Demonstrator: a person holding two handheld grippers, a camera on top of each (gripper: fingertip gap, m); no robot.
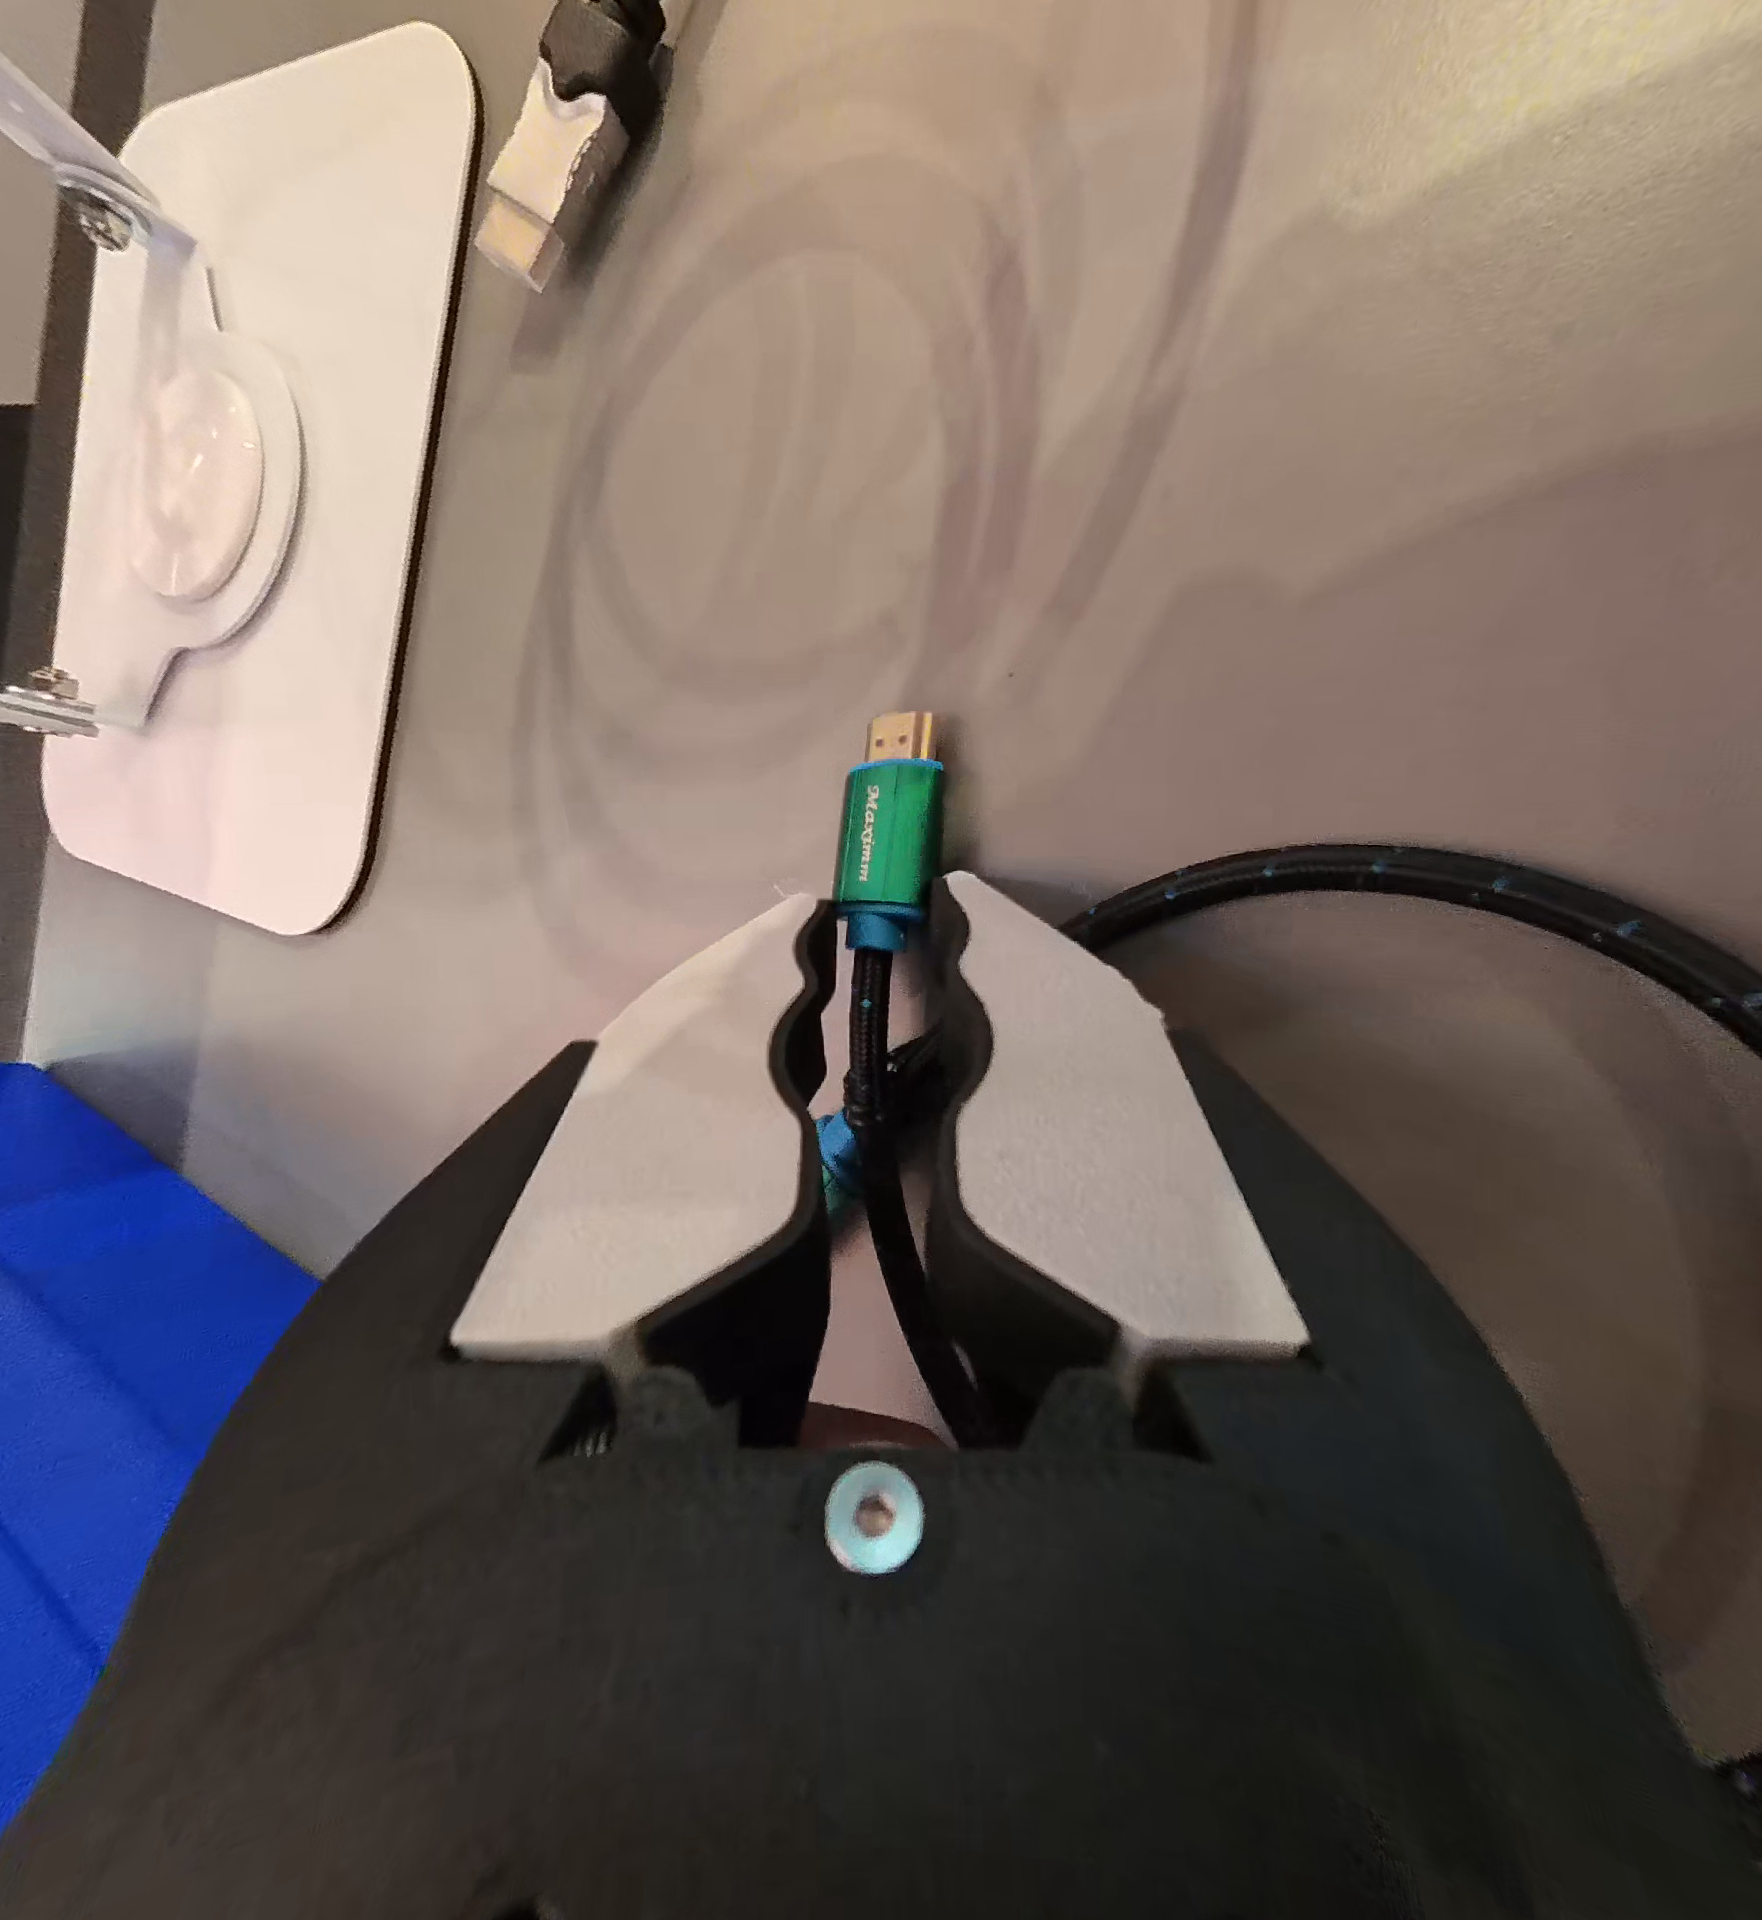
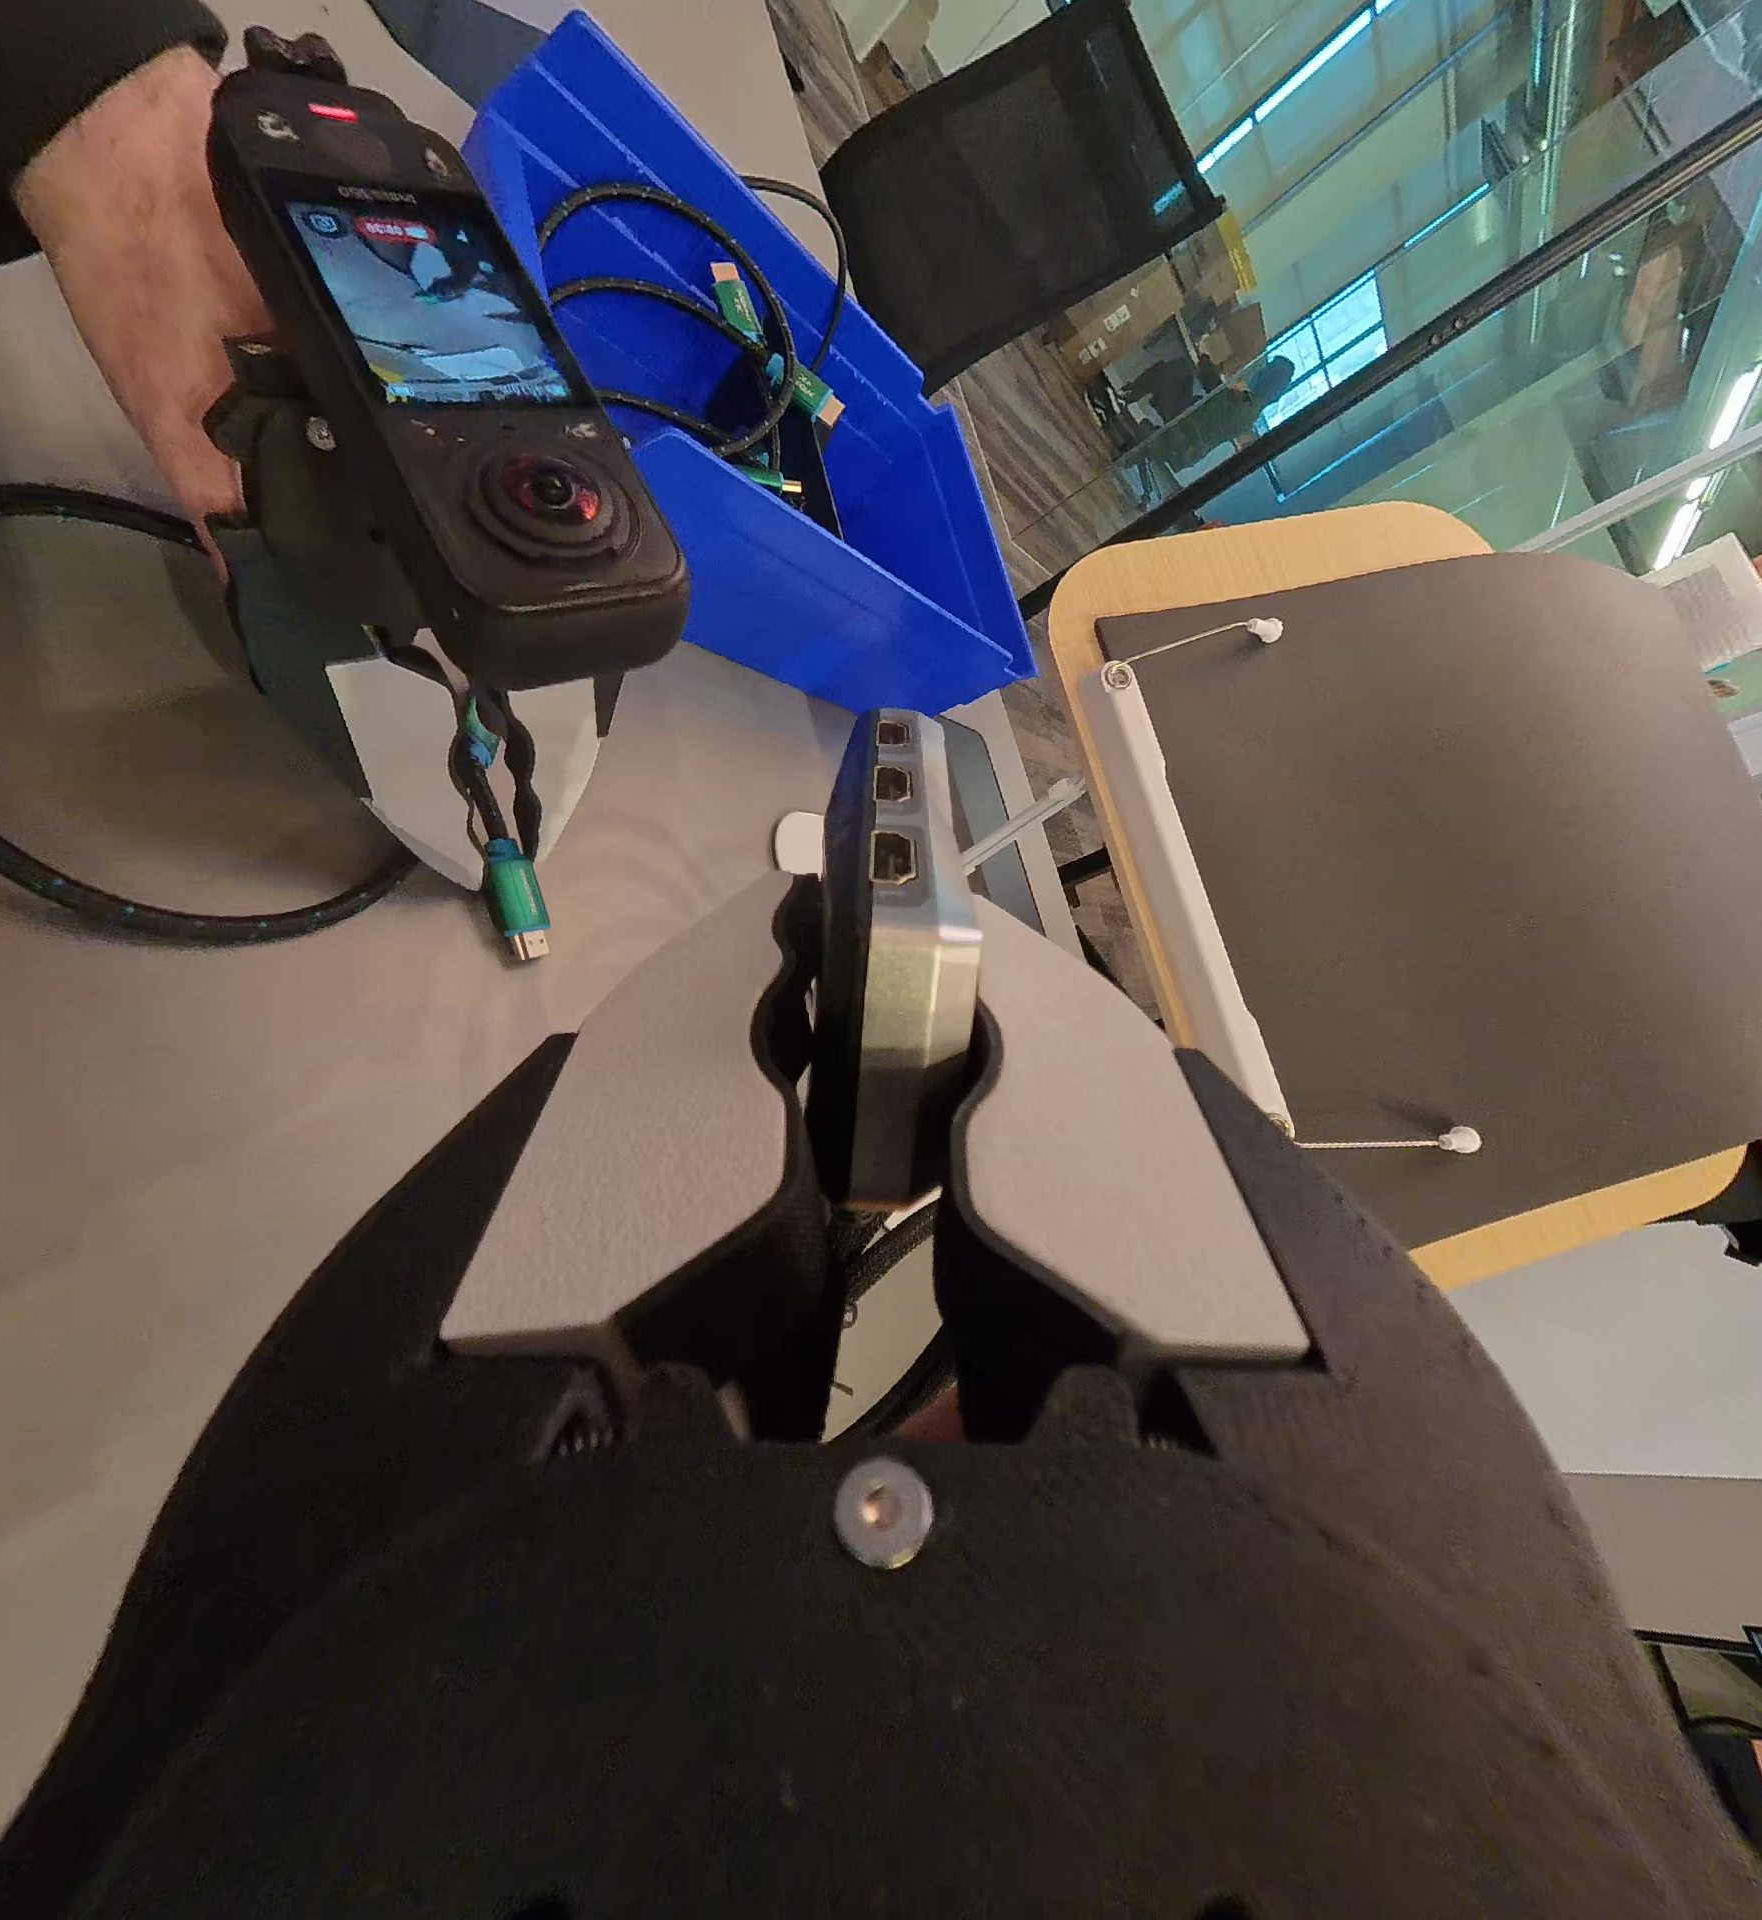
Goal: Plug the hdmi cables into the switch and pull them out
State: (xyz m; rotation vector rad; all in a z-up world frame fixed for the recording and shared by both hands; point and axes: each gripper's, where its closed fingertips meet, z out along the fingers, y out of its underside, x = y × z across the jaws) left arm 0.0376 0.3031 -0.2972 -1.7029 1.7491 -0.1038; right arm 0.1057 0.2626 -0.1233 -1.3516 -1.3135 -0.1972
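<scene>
Your left gripper [image 1: 882, 902] is clamped on the braided HDMI cable [image 1: 869, 1023] just behind its green plug [image 1: 885, 837], gold tip free above the grey table [image 1: 1272, 520]. Your right gripper [image 2: 892, 940] grips the HDMI switch [image 2: 892, 997] by its edges, its 3 ports [image 2: 896, 858] empty. More cables lie in the blue bin [image 2: 856, 603].

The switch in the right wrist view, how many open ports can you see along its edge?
3, in a row on the upward edge of the switch, all empty: nearest, middle, farthest. Other sides are hidden, so more may exist.
</scene>
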